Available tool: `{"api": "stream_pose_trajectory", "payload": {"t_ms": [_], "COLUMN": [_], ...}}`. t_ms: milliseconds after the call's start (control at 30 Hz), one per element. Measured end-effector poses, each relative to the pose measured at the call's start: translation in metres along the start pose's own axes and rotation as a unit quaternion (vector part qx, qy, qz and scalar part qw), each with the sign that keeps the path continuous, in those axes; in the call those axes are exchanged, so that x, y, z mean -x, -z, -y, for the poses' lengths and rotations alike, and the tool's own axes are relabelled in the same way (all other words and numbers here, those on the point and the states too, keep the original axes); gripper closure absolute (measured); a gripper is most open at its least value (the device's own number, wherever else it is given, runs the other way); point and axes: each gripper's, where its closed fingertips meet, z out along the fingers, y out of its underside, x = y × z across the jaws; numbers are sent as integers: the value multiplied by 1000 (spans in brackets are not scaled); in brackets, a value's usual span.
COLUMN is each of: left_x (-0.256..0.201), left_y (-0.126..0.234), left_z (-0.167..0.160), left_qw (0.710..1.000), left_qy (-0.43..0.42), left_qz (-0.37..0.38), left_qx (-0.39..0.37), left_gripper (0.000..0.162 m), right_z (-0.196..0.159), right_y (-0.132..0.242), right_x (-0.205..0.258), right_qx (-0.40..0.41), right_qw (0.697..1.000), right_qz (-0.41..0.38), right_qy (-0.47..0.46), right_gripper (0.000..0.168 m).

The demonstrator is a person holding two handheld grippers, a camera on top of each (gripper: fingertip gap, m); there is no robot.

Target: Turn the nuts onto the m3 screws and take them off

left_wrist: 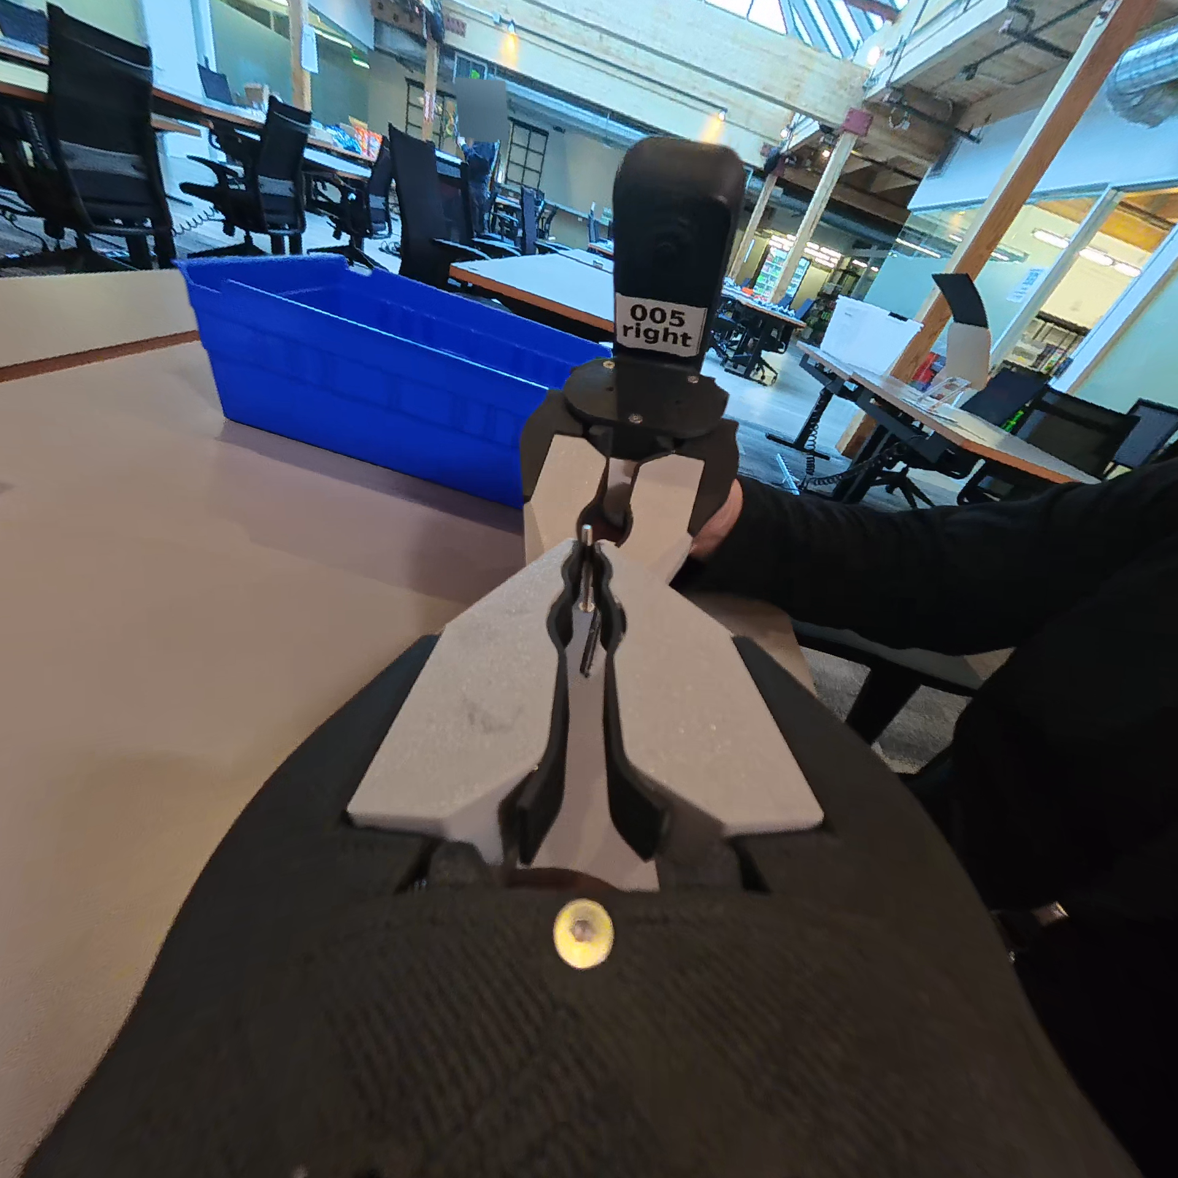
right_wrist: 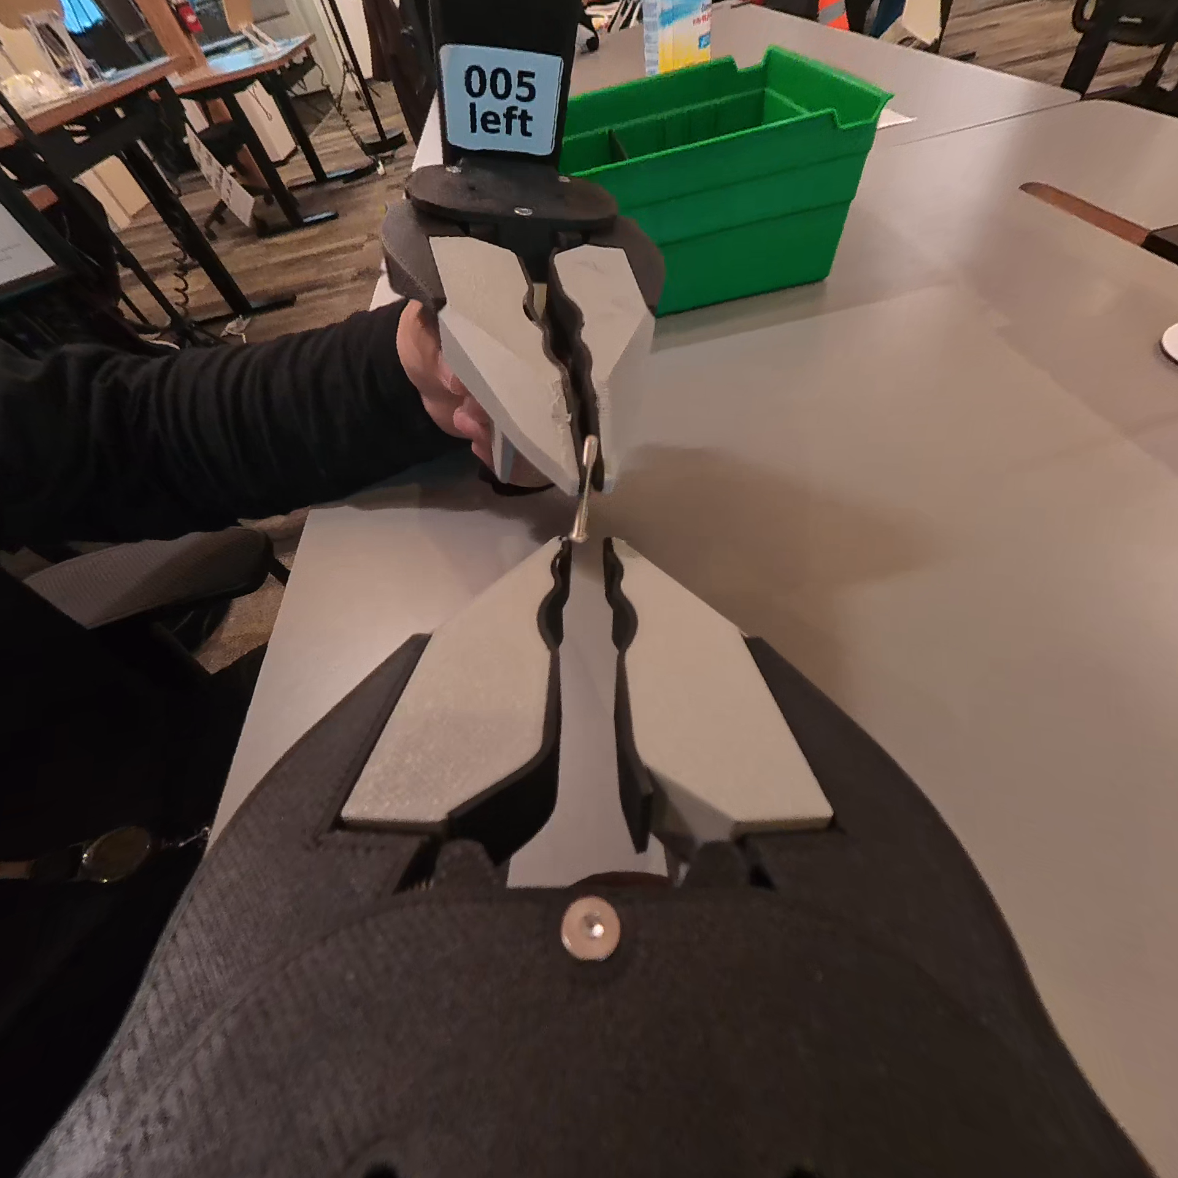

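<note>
My left gripper (left_wrist: 586, 556) is shut on a thin silver M3 screw (left_wrist: 585, 580), which lies along its fingers with one end poking out past the tips. In the right wrist view the left gripper (right_wrist: 589, 472) points down at me, and the screw (right_wrist: 583, 494) hangs from its tips. The screw's lower end is thicker; I cannot tell whether that is a nut or the head. It reaches the tips of my right gripper (right_wrist: 583, 545), whose jaws stand a narrow gap apart. The right gripper (left_wrist: 609, 516) faces the left one tip to tip, above the grey table (right_wrist: 892, 510).
A blue bin (left_wrist: 357, 357) stands on the table behind the right gripper. A green bin (right_wrist: 733, 210) with dividers stands behind the left gripper. The person's black sleeves (left_wrist: 892, 561) (right_wrist: 191, 414) reach in from the table's near edge. Office chairs and desks lie beyond. Spacing between my two grippers at the tips: around 4 centimeters.
</note>
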Motion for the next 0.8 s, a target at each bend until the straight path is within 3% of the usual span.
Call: {"api": "stream_pose_trajectory", "payload": {"t_ms": [800], "left_x": [-1], "left_y": [-1], "left_z": [-2], "left_qw": [1000], "left_qy": [19], "left_qz": [-9], "left_qx": [0], "left_gripper": [161], "right_z": [4], "right_y": [1], "right_x": [4], "right_qx": [-7], "right_qw": [1000], "right_qz": [5], "right_qy": [7], "right_gripper": [167]}}
